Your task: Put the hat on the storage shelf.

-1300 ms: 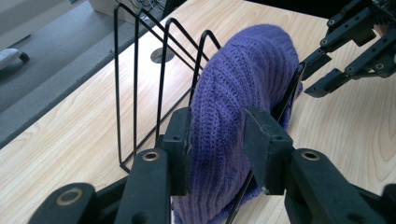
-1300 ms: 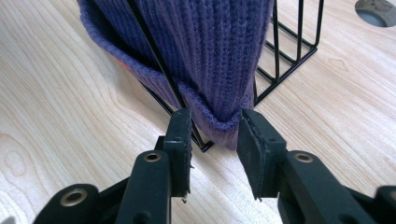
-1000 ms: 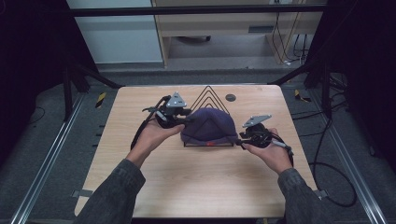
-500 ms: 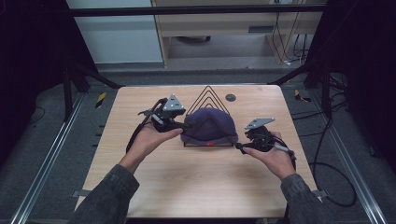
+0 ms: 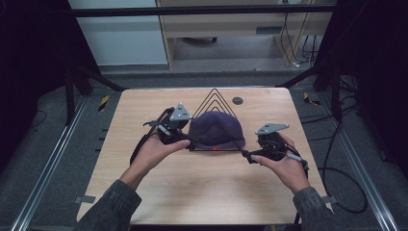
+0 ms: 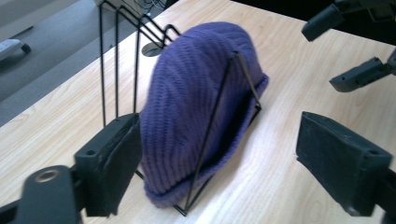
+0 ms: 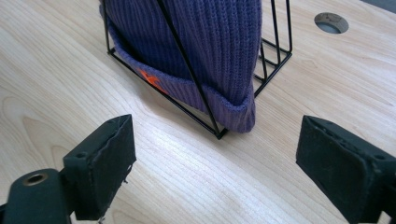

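Observation:
A purple knitted hat (image 5: 216, 127) sits pulled over a black wire rack (image 5: 214, 96) of nested triangles in the middle of the table. My left gripper (image 5: 185, 139) is at the hat's left end. Its jaws have just been opening and stand wide, with the hat's end (image 6: 196, 93) between them and neither pad pressing on it. My right gripper (image 5: 248, 155) hangs off the hat's right end. Its jaws have also just been opening, with bare table between them and the hat's hem (image 7: 205, 42) a little ahead. An orange mark (image 7: 152, 79) shows on the hem.
The wooden table (image 5: 192, 192) has a round grommet hole (image 5: 237, 100) behind the rack. Metal frame rails (image 5: 43, 183) run along both sides, and cables (image 5: 337, 178) lie on the floor at the right.
Both grippers have drawn back outward from the hat's ends and their jaws have spread apart. The hat stays on the rack, no longer gripped.

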